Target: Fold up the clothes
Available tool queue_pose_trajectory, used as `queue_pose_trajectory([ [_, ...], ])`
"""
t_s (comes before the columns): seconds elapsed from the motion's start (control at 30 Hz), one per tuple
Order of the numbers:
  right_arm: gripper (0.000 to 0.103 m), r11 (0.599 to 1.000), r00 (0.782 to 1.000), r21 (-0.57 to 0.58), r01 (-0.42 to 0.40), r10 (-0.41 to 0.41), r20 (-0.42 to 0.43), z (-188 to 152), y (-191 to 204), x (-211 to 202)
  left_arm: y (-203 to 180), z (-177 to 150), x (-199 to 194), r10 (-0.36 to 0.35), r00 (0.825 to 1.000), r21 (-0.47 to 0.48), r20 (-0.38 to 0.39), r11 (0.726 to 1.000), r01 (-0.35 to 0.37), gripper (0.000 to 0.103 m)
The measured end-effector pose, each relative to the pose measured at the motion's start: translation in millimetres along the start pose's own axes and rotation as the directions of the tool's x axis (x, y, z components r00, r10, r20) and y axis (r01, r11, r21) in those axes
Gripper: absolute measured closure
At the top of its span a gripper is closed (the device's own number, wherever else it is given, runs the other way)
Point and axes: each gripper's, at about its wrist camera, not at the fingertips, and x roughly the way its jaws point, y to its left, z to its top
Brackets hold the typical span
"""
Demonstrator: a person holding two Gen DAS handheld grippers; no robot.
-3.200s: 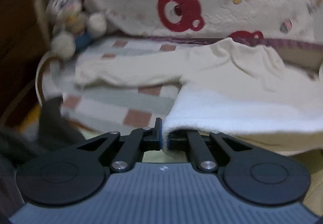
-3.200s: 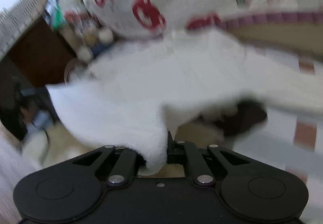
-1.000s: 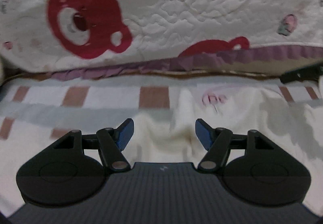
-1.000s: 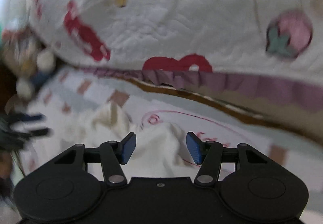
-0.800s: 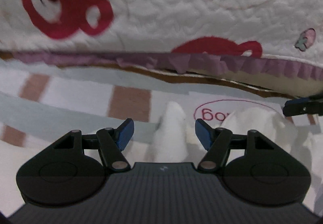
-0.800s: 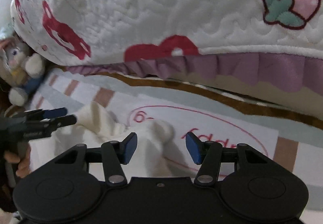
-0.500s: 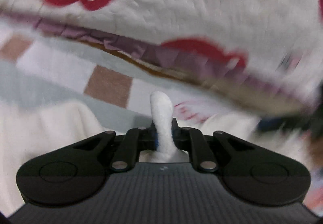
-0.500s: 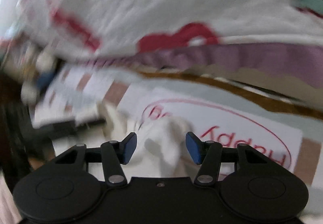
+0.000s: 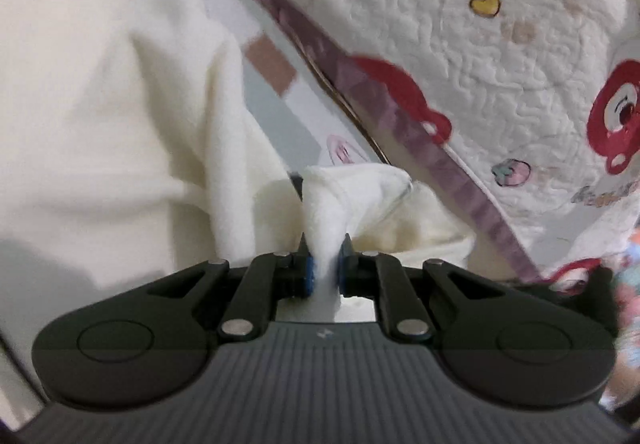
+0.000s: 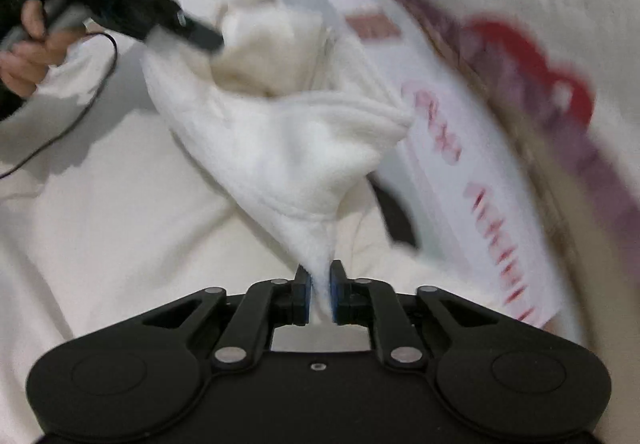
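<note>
A bear-print quilt (image 9: 500, 56) lies beside the pinched cream garment (image 9: 100, 124).

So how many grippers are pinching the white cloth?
2. The left gripper pinches one fold of the cloth; the right gripper, jaws closing, has another fold between its pads. No more are in view.

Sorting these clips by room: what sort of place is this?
Probably a bedroom, on a bed: a quilt printed with red bears, a checked sheet underneath, and a cream garment spread on it.
</note>
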Motion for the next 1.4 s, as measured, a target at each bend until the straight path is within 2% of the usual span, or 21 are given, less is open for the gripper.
queue_pose_trajectory([
  [0.07,0.088,0.997,0.999,-0.069,0.034,-0.032,0.024,16,9,-20,11,-4,1,-0.015,1.000,-0.021,-0.004,1.000,0.015,0.093],
  [0.13,0.088,0.996,0.998,-0.086,-0.014,0.019,0.057,40,12,-30,20,-5,1,-0.050,0.999,-0.048,-0.010,0.998,0.050,0.093],
  [0.23,0.088,0.990,0.991,-0.119,-0.081,0.092,0.094,75,18,-42,21,-4,0,-0.062,0.998,-0.016,-0.006,0.998,0.062,0.093],
  [0.37,0.085,0.951,0.988,-0.282,-0.130,0.102,-0.112,98,44,-7,15,-7,-3,-0.064,0.998,0.063,-0.002,0.996,0.064,0.093],
  [0.4,0.078,0.932,0.982,-0.331,-0.148,0.100,-0.158,101,50,0,13,-8,-4,-0.057,0.998,0.081,0.000,0.995,0.057,0.093],
  [0.43,0.069,0.914,0.979,-0.374,-0.157,0.095,-0.179,103,53,7,11,-10,-4,-0.042,0.999,0.105,0.001,0.994,0.042,0.093],
  [0.57,0.064,0.843,0.976,-0.515,-0.152,0.047,-0.212,114,59,35,1,-14,-2,-0.013,1.000,0.182,0.009,0.983,0.011,0.093],
  [0.6,0.057,0.829,0.975,-0.538,-0.149,0.034,-0.218,116,59,41,-1,-14,-2,-0.013,1.000,0.197,0.011,0.980,0.010,0.093],
  [0.67,0.051,0.824,0.973,-0.552,-0.128,-0.003,-0.231,120,56,54,-1,-13,-4,-0.038,0.999,0.210,0.011,0.977,0.035,0.093],
  [0.8,0.050,0.845,0.944,-0.525,-0.102,-0.083,-0.319,115,43,76,3,-12,-6,-0.049,0.999,0.202,0.010,0.978,0.045,0.093],
  [0.9,0.051,0.905,0.931,-0.396,-0.153,-0.003,-0.365,107,27,73,5,-15,-5,-0.039,0.999,0.204,0.019,0.978,0.034,0.093],
  [0.93,0.055,0.926,0.929,-0.338,-0.166,0.032,-0.368,105,22,72,5,-16,-4,-0.034,0.999,0.208,0.018,0.978,0.029,0.093],
  [0.97,0.065,0.941,0.931,-0.287,-0.181,0.069,-0.359,100,20,70,4,-17,-4,-0.030,0.999,0.214,0.019,0.977,0.025,0.093],
  [1.0,0.096,0.952,0.931,-0.235,-0.196,0.106,-0.348,96,18,68,2,-18,-4,-0.029,0.999,0.222,0.023,0.975,0.023,0.093],
  [1.03,0.095,0.959,0.933,-0.194,-0.208,0.134,-0.335,91,17,65,0,-19,-5,-0.028,0.999,0.230,0.029,0.973,0.021,0.092],
  [1.13,0.095,0.953,0.964,-0.255,-0.161,0.097,-0.248,71,38,51,0,-17,-8,-0.029,0.999,0.209,0.044,0.978,0.019,0.089],
  [1.23,0.096,0.978,0.998,-0.207,-0.026,0.013,-0.063,67,30,28,0,-7,-22,-0.068,0.991,0.167,0.112,0.985,0.049,0.067],
  [1.27,0.096,0.985,0.999,-0.168,0.048,-0.048,0.000,66,17,20,-1,-3,-30,-0.095,0.984,0.162,0.154,0.984,0.070,0.059],
  [1.3,0.096,0.985,0.992,-0.123,0.119,-0.113,0.059,66,4,12,-1,0,-36,-0.114,0.976,0.160,0.188,0.983,0.084,0.057],
  [1.37,0.096,0.974,0.965,0.008,0.225,-0.224,0.135,64,-28,6,-2,3,-44,-0.131,0.962,0.153,0.238,0.984,0.096,0.052],
  [1.4,0.096,0.962,0.951,0.085,0.259,-0.270,0.151,63,-45,7,-1,3,-43,-0.120,0.963,0.150,0.240,0.985,0.086,0.050],
])
